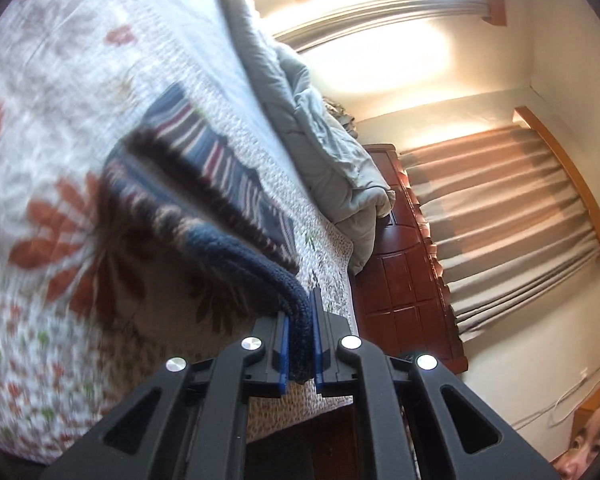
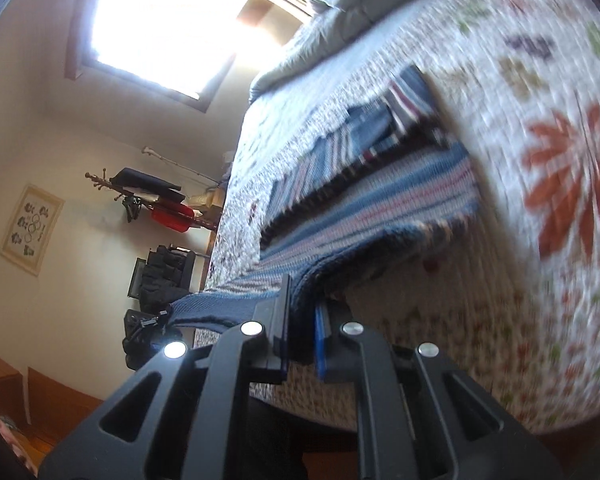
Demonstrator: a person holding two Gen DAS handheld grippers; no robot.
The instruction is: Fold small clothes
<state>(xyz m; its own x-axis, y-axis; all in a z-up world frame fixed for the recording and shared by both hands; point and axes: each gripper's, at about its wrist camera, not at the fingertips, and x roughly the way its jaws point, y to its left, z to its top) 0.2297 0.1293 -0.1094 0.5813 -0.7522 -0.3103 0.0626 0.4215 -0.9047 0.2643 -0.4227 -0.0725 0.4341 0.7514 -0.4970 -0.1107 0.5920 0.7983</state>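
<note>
Above quilt (image 1: 40,128): one striped knit garment (image 1: 220,168), two grippers clamping hem.

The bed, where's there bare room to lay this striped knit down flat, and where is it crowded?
The floral quilt is bare on the side of the striped knit away from the headboard. Toward the headboard it is crowded: the grey comforter is heaped there. Both the left gripper and right gripper have their jaws shut on the knit's dark edge.
</note>
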